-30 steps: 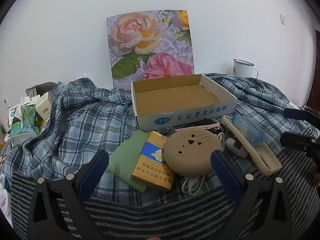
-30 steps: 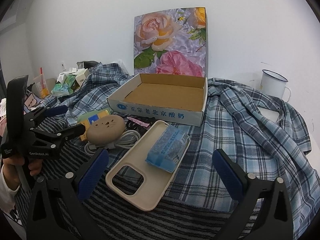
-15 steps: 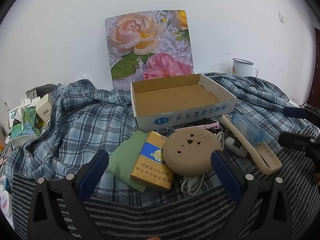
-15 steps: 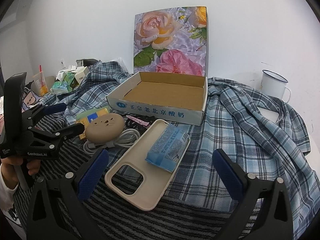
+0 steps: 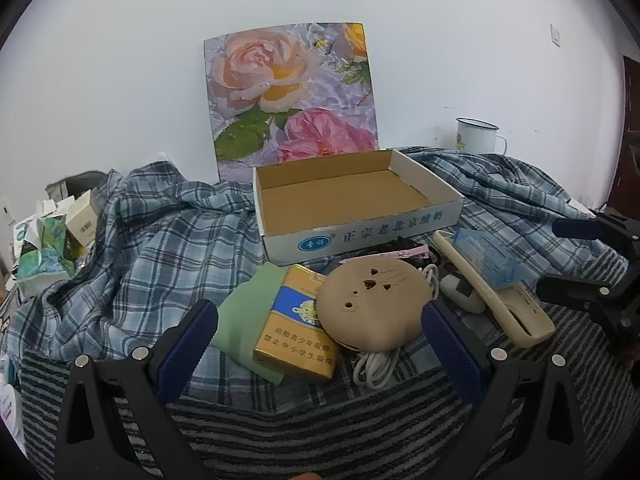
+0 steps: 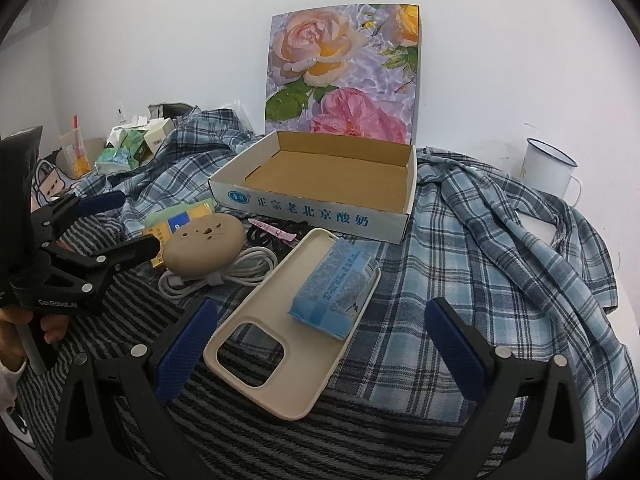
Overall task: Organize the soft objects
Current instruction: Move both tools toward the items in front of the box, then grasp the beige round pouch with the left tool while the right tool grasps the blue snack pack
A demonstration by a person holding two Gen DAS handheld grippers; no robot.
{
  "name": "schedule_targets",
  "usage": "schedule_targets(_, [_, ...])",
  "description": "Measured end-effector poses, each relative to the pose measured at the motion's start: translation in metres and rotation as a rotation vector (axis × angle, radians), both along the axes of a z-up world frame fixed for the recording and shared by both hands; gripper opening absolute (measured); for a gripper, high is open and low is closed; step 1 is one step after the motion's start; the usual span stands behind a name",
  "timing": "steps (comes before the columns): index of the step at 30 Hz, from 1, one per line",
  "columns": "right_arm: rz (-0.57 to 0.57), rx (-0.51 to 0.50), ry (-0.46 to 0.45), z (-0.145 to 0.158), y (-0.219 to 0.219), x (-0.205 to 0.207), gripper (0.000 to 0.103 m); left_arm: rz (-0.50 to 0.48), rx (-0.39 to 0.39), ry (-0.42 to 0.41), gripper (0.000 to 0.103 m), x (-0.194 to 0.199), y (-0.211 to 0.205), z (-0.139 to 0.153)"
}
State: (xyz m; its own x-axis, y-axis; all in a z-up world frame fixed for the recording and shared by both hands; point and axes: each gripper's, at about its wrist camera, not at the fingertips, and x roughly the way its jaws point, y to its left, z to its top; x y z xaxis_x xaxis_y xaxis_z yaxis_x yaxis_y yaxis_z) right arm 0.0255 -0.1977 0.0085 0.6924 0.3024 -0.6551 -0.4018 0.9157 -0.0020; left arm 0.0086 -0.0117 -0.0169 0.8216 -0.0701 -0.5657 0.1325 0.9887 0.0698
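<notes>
An open cardboard box (image 5: 352, 204) (image 6: 320, 184) with nothing in it stands on a plaid cloth. In front of it lie a round tan soft pad (image 5: 374, 306) (image 6: 206, 246), a beige phone case (image 6: 288, 328) (image 5: 496, 300) with a blue tissue pack (image 6: 336, 288) (image 5: 486, 258) on it, a yellow cigarette pack (image 5: 298, 330) and a green cloth (image 5: 244, 320). My left gripper (image 5: 320, 344) is open just short of the cigarette pack and tan pad. My right gripper (image 6: 320, 340) is open over the phone case.
A floral board (image 5: 292, 96) leans on the wall behind the box. A white enamel mug (image 6: 548, 168) stands at the right. Small cartons (image 5: 52, 248) pile up at the left. A white cable (image 6: 224, 272) and pink clip (image 6: 272, 230) lie by the pad. A hand (image 6: 16, 340) holds the left tool.
Both grippers have barely shifted; the views drift slightly. Nothing was taken hold of or let go.
</notes>
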Motion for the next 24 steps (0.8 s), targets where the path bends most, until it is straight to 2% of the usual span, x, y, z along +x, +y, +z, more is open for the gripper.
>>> schedule_targets(2, [0.002,0.012,0.003,0.0,-0.002,0.0,0.103,-0.012,-0.005,0.017,0.103,0.002,-0.001,0.0])
schedule_targets(11, [0.008,0.049,-0.008,0.004,-0.005,-0.003,0.103,-0.19,-0.066,0.18,0.103,0.032,-0.009,0.008])
schedule_targets(20, [0.008,0.065,0.002,0.002,-0.007,-0.001,0.103,-0.247,-0.069,0.293,0.103,0.068,-0.02,-0.009])
schedule_targets(24, [0.007,0.069,0.012,0.001,-0.008,0.0,0.103,-0.248,-0.053,0.31,0.103,0.074,-0.025,-0.014])
